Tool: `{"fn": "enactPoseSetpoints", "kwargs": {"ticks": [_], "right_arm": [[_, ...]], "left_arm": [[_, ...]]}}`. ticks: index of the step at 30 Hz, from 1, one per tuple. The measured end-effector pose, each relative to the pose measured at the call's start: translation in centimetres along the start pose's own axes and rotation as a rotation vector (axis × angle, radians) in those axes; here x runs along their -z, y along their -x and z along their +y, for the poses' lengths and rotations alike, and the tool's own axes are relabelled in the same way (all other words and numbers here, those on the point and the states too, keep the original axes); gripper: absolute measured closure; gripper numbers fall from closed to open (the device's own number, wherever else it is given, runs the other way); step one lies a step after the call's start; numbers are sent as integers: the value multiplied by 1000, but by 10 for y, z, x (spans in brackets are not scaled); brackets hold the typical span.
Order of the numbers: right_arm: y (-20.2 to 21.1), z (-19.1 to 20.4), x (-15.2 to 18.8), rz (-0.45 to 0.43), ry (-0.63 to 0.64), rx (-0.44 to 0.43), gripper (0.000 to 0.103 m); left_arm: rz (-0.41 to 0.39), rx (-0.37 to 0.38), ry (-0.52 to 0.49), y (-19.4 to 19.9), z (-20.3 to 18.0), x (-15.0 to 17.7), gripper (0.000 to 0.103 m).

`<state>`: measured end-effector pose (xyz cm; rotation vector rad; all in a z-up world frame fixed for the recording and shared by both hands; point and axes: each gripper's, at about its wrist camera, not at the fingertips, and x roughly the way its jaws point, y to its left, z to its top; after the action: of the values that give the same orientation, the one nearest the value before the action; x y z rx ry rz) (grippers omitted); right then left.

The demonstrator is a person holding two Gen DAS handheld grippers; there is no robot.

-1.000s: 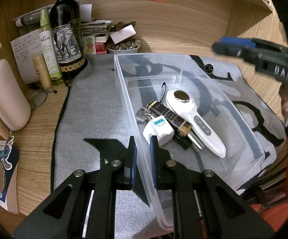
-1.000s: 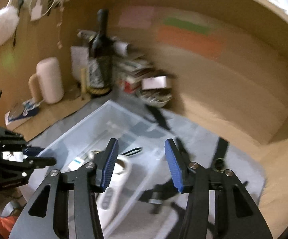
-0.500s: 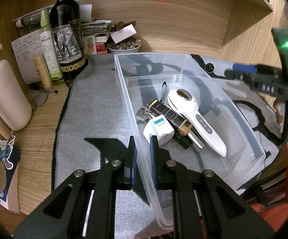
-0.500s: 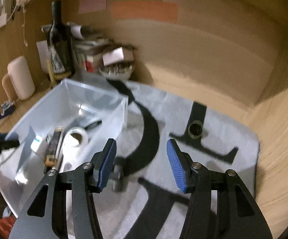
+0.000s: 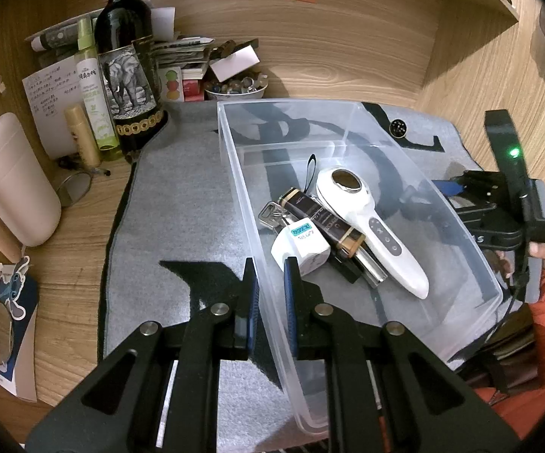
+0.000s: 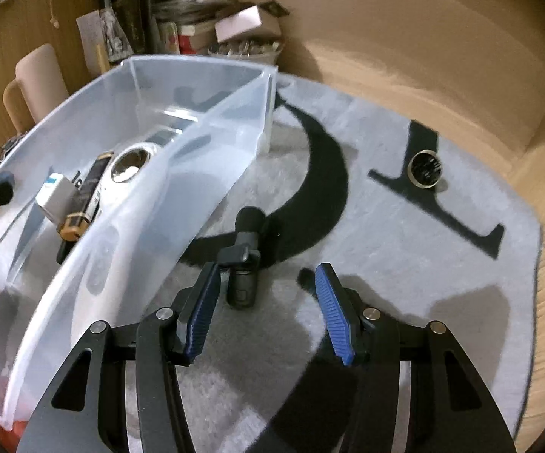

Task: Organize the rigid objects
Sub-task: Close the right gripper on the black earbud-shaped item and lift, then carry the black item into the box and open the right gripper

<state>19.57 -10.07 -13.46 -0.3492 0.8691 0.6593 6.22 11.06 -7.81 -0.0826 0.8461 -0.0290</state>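
- A grey mat [image 6: 404,249] with black shapes covers the desk; its right half lies bare, giving open room to approach.
- A clear plastic bin [image 5: 348,120] sits on the mat, already holding a white handheld device [image 5: 370,226] and small items.
- The left gripper [image 5: 268,287] pinches the bin's near-left wall, steadying it.
- The right gripper [image 6: 267,309] hovers spread and empty.
- A small black clip-like gadget [image 6: 244,256] lies just right of the bin wall, ahead of the left blue pad; shifting slightly left would likely centre it.
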Motion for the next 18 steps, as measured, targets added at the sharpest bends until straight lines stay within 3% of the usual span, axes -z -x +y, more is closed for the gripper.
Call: {"fn": "enactPoseSetpoints", "kwargs": {"ticks": [5, 10, 12, 18], "right_arm": [[-8, 4, -1, -14, 5, 14, 57], [-11, 6, -4, -22, 11, -12, 77], [-11, 6, -6, -25, 8, -17, 90], [-7, 0, -6, -47, -32, -7, 90]], "left_arm": [[0, -1, -2, 0, 1, 1, 91], [0, -1, -1, 0, -1, 0, 91], [1, 0, -1, 0, -1, 0, 91], [1, -2, -2, 0, -1, 0, 91]]}}
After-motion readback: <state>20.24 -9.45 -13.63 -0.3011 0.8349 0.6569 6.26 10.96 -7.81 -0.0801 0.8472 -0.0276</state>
